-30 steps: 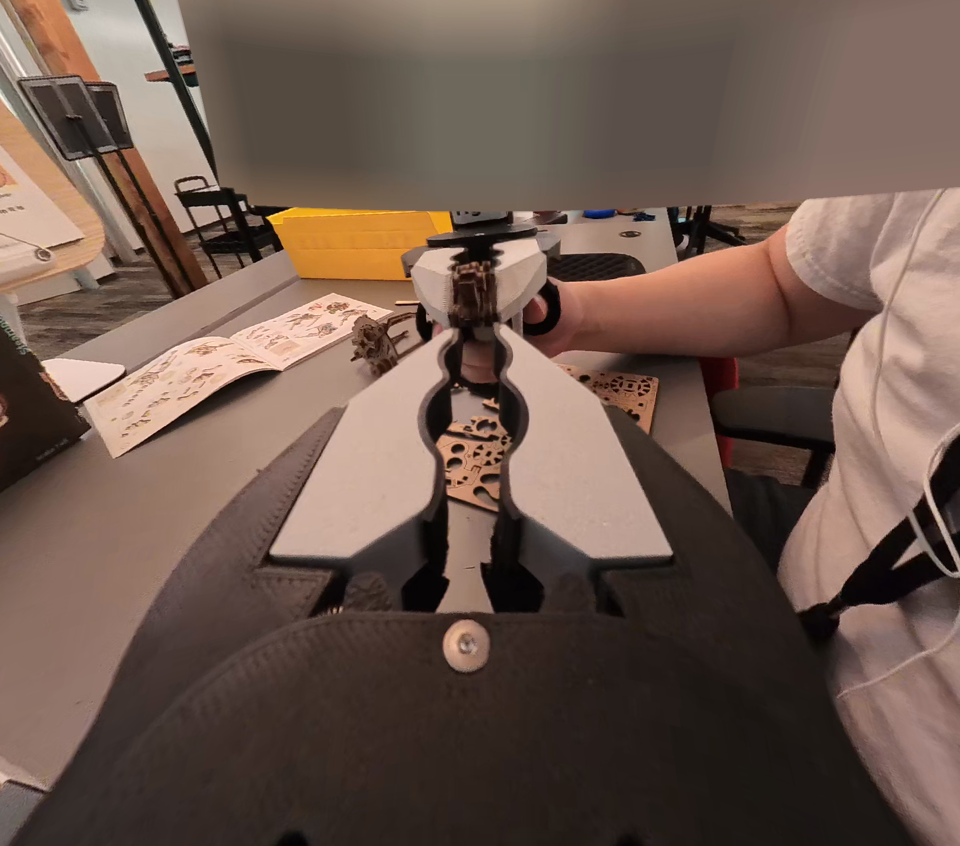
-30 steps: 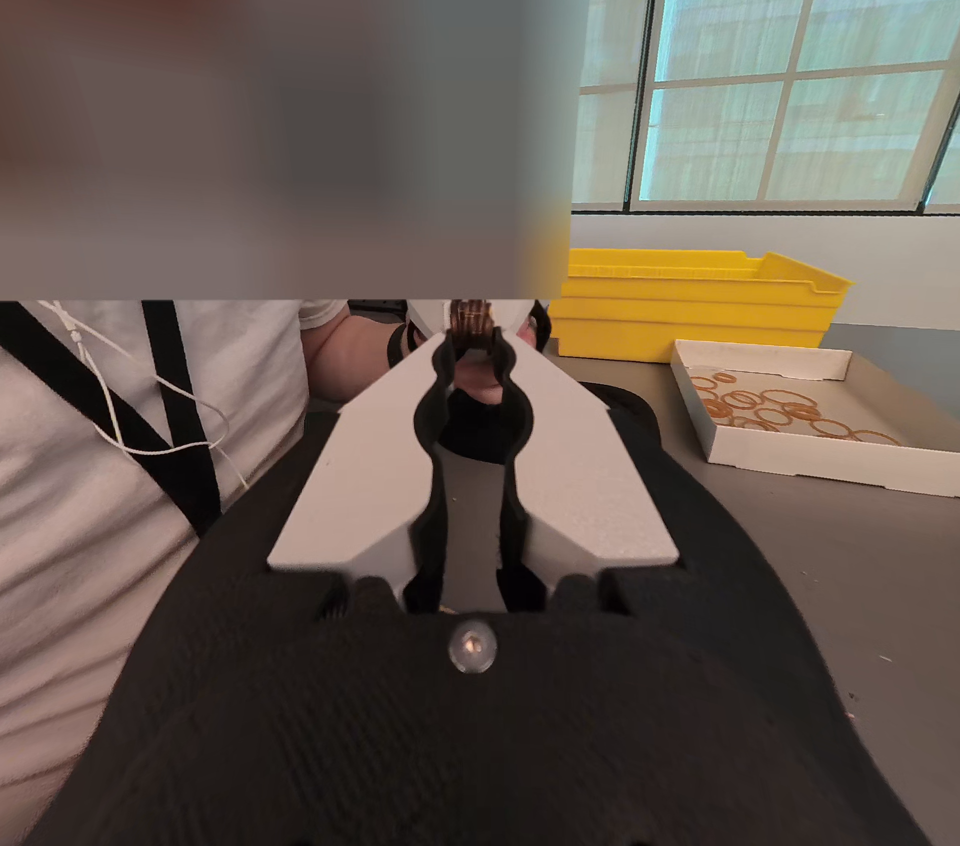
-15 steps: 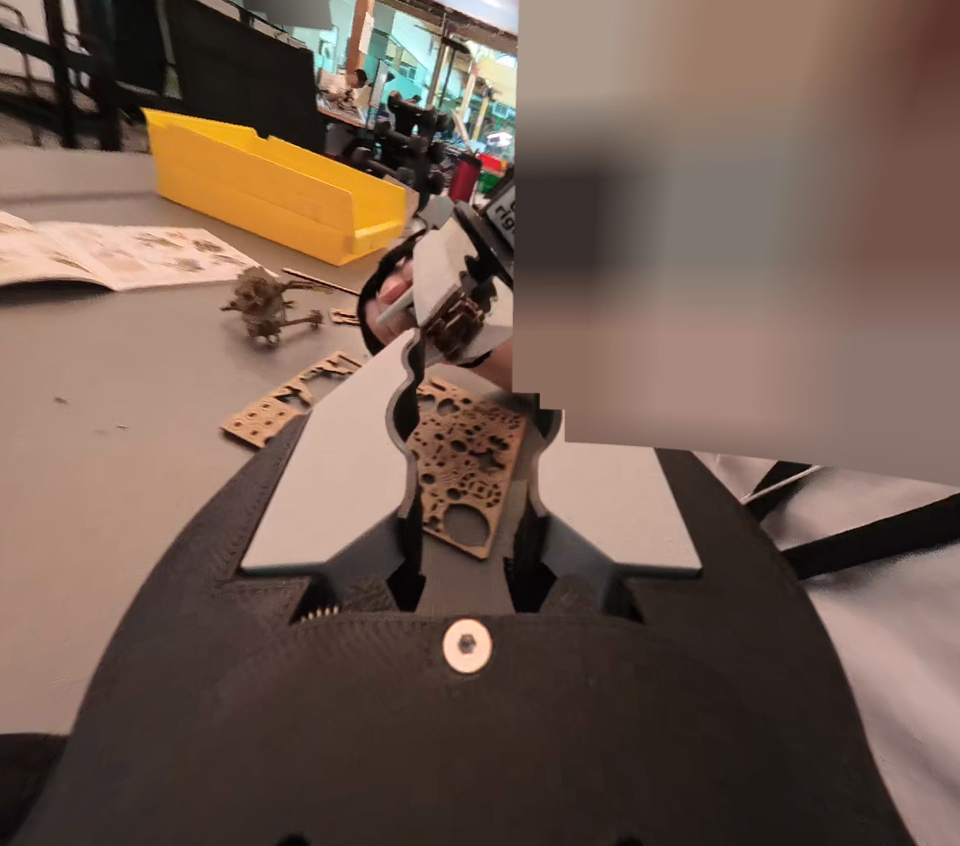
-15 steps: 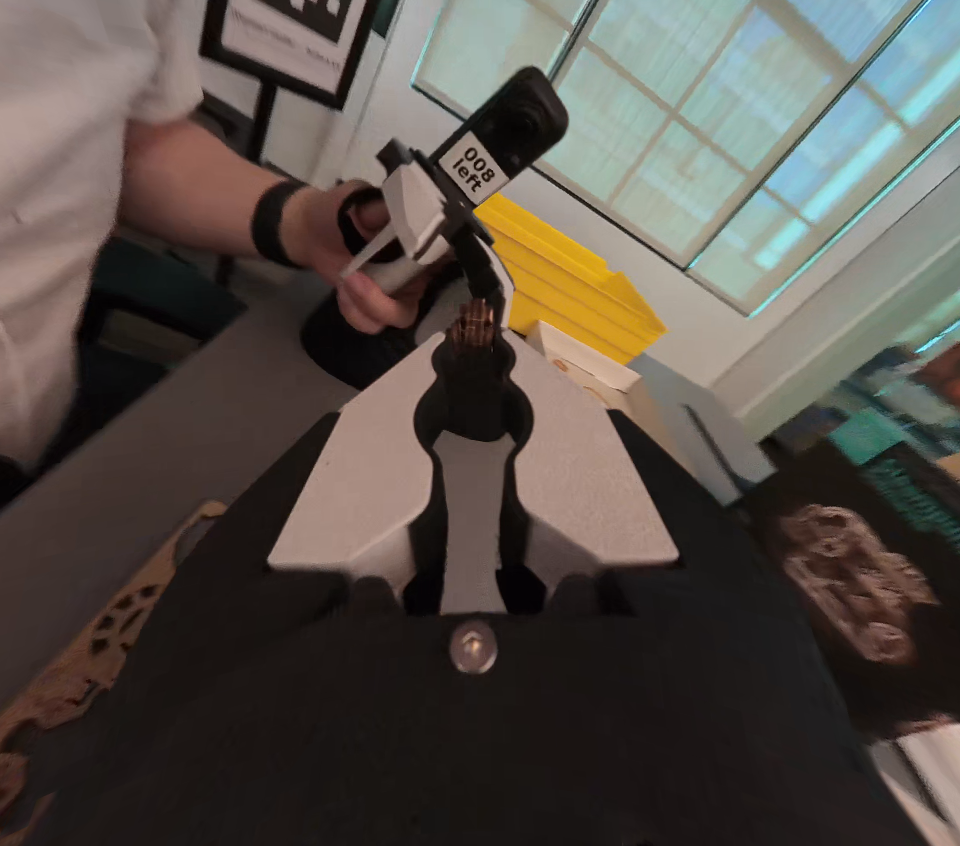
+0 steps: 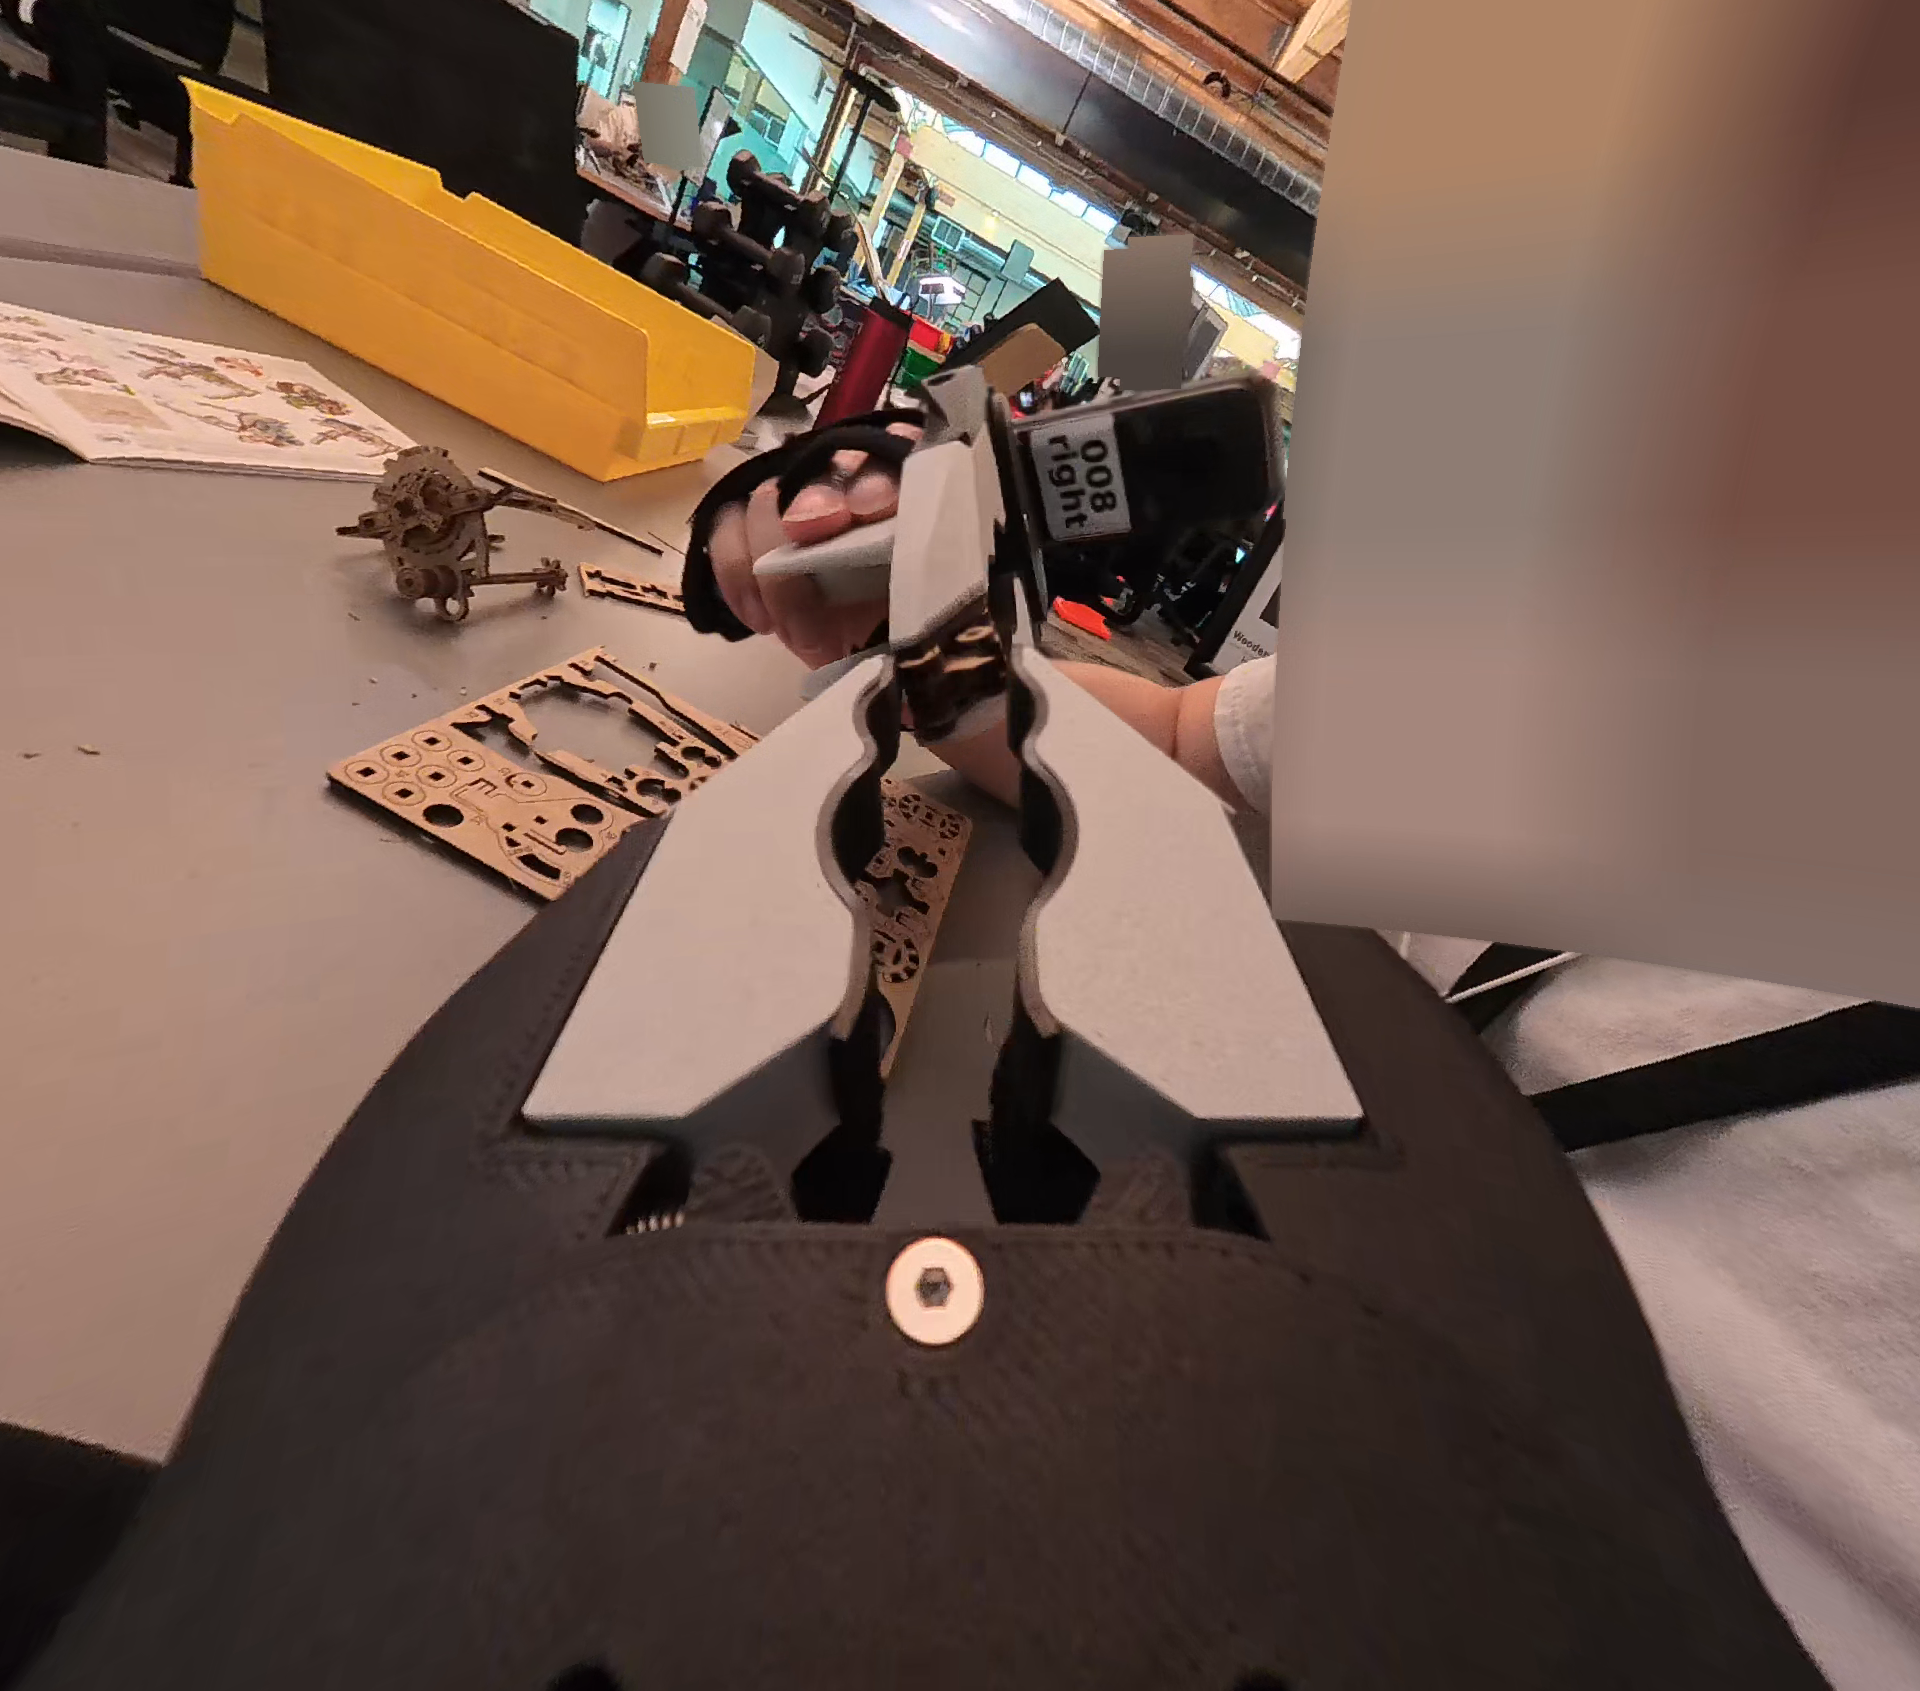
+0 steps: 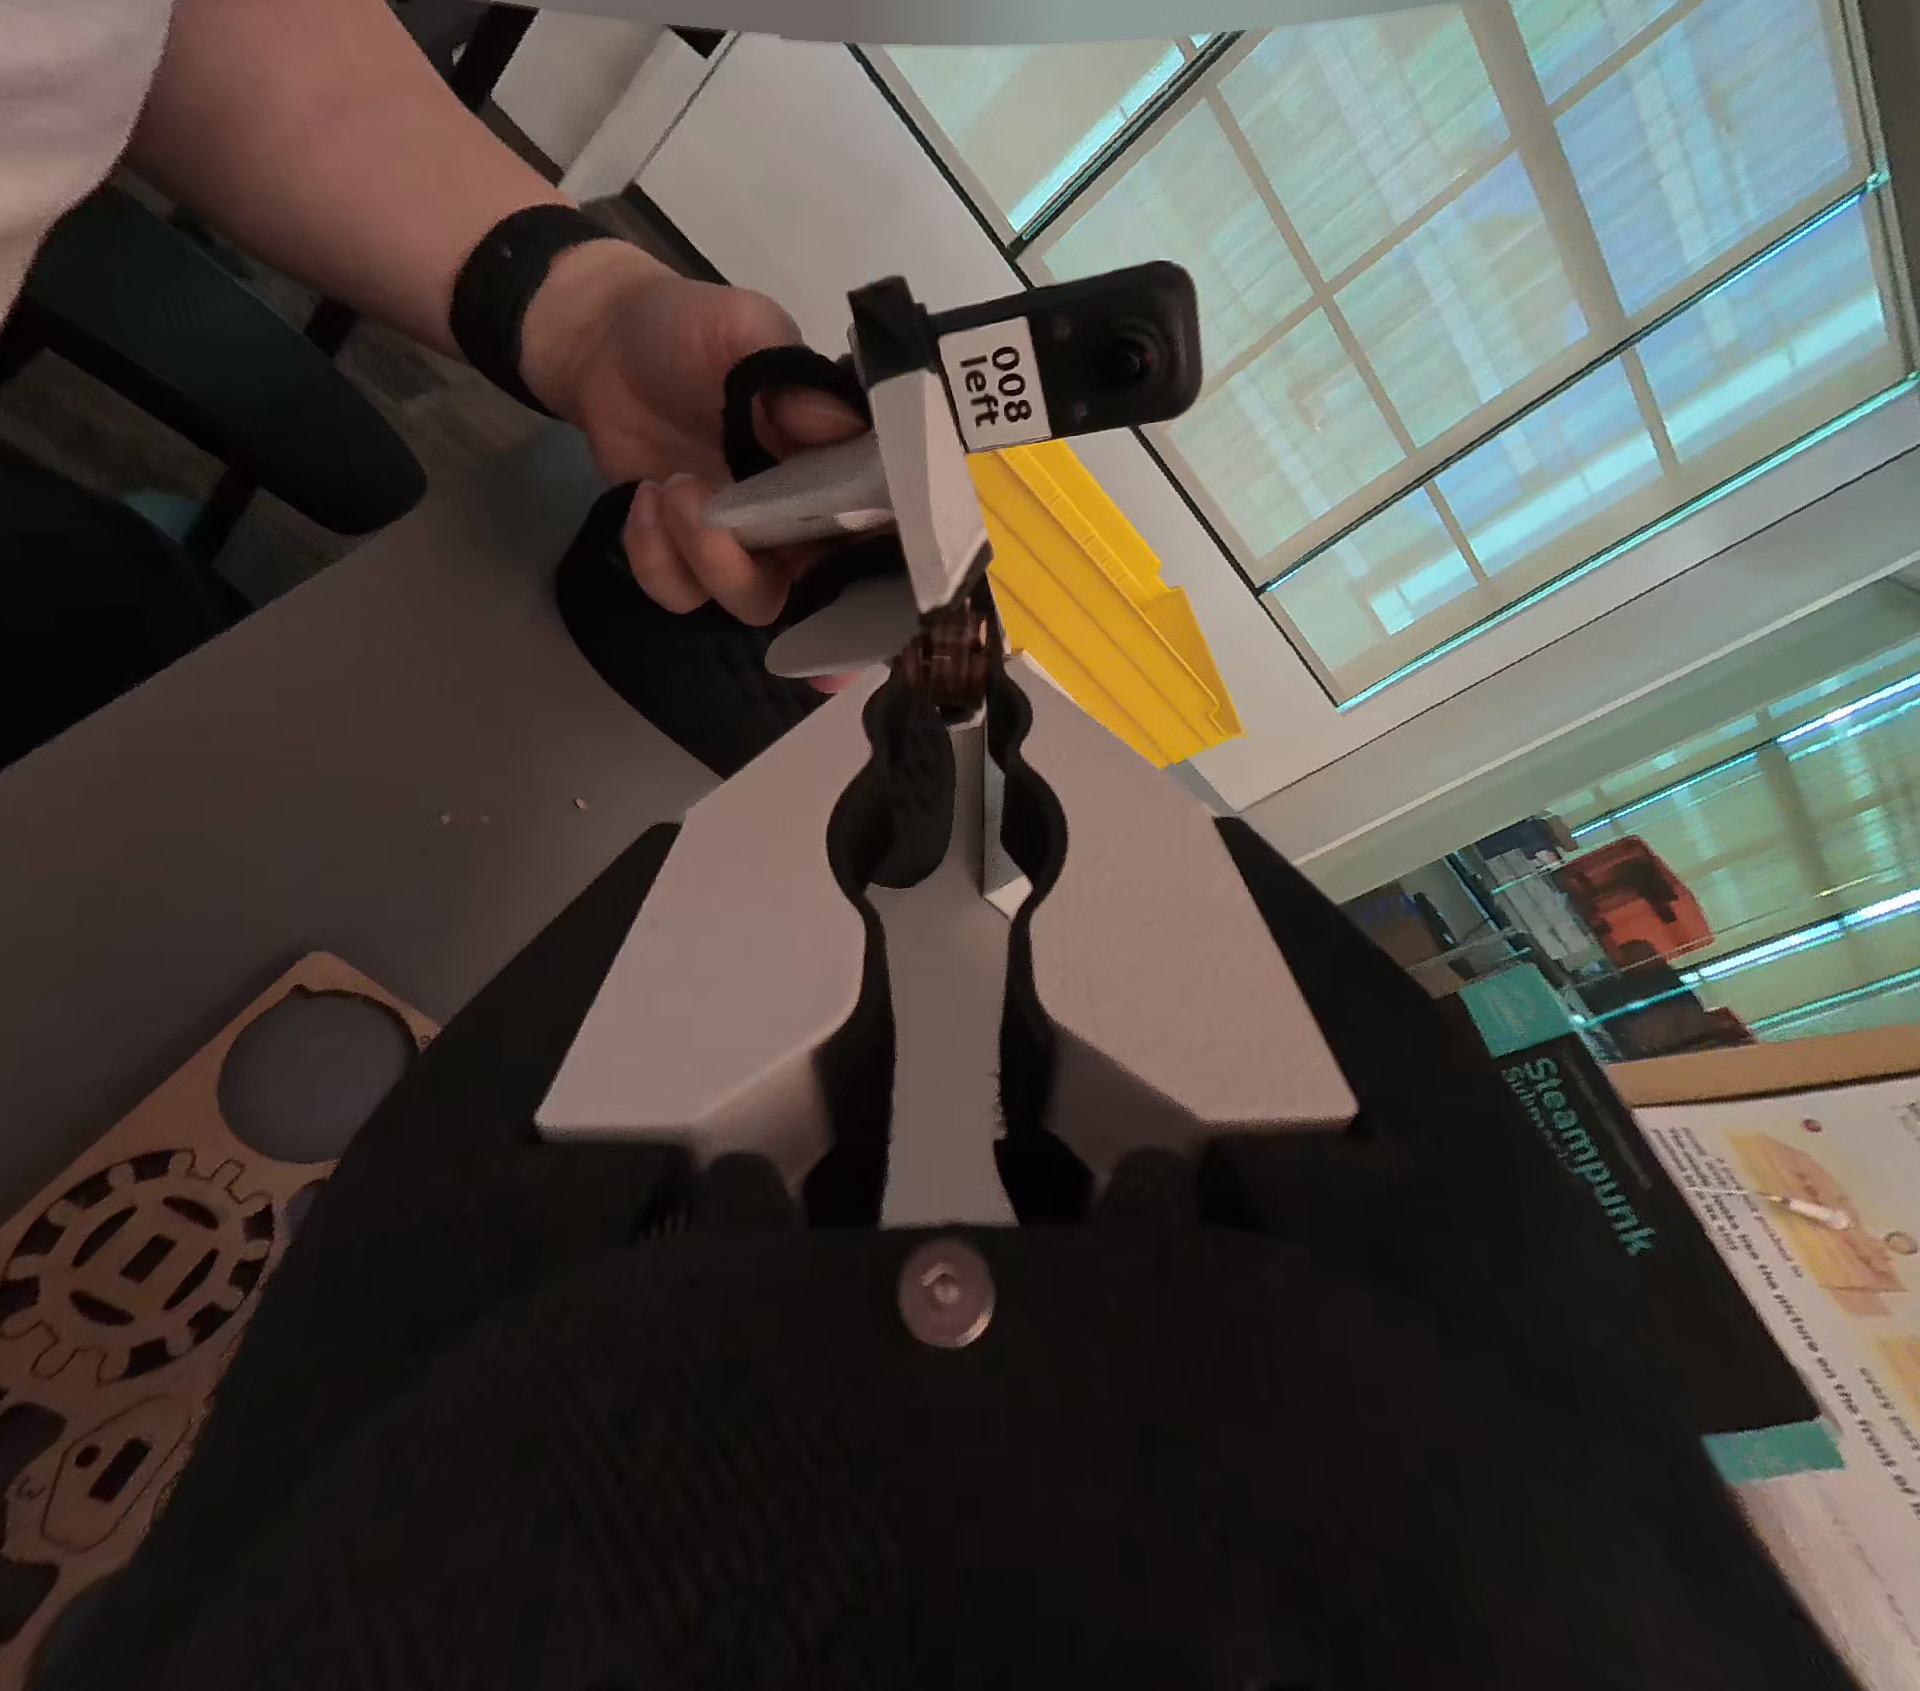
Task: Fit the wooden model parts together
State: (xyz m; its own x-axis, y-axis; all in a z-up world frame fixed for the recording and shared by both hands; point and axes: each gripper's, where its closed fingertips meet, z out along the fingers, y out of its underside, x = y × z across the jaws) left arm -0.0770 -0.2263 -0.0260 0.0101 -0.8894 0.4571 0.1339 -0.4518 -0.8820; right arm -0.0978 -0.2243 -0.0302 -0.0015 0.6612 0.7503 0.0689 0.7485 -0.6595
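Observation:
A small dark wooden part [image 5: 948,683] is held in the air between both grippers, tip to tip. My left gripper [image 5: 951,673] has its grey fingers closed around it from below. My right gripper [image 5: 940,639], held in a hand, comes down onto the same part from above. In the right wrist view, my right gripper [image 6: 945,691] is shut on the brown layered part [image 6: 943,654], and the left gripper [image 6: 951,602] meets it from above. A partly built wooden model [image 5: 436,529] lies on the grey table [image 5: 208,966].
Laser-cut wooden sheets [image 5: 540,768] lie on the table under the grippers, and one also shows in the right wrist view [image 6: 135,1246]. A yellow bin [image 5: 447,291] and an open booklet [image 5: 156,394] are farther off. A printed box [image 6: 1579,1153] lies to the right. The person's torso is close.
Both grippers have tilted and swung round together, still joined tip to tip on the part. The left gripper's jaws stand a little wider than one second ago.

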